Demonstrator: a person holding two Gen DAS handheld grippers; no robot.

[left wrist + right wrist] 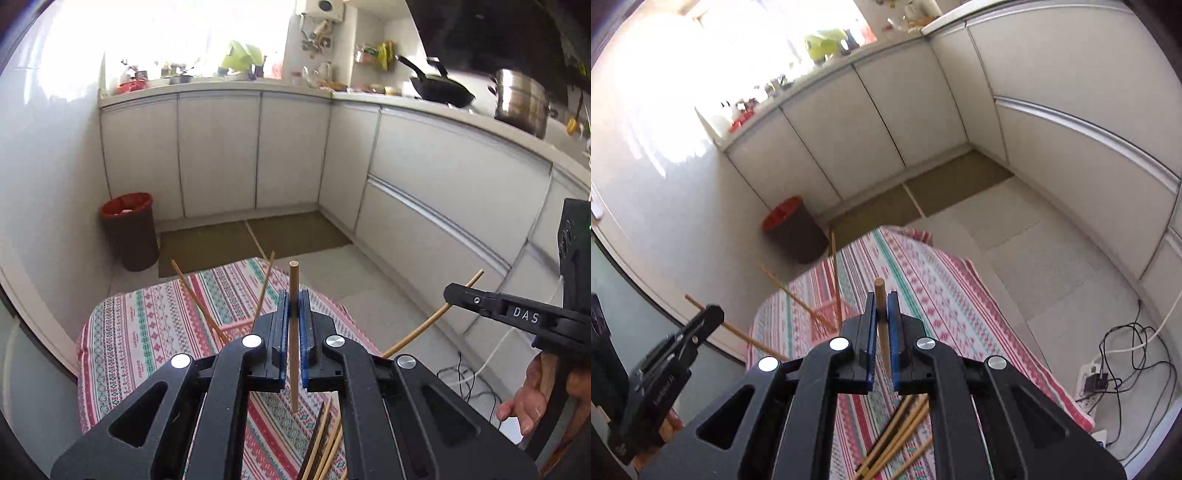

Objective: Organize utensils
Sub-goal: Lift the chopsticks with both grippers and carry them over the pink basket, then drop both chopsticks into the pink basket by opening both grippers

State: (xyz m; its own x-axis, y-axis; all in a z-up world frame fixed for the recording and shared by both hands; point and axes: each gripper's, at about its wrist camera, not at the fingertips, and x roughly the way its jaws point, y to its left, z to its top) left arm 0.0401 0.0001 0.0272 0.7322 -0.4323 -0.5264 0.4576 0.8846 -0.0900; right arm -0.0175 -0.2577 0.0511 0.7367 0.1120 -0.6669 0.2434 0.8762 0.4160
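Left claw clamped on upright chopstick; right claw pinching another chopstick.

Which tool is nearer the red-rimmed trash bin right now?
Left. The left tool sits on the trash bin side of the table; the right tool is farther over, away from it.

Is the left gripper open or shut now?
Shut. The left gripper has its jaws pressed on one chopstick, standing between the blue pads.
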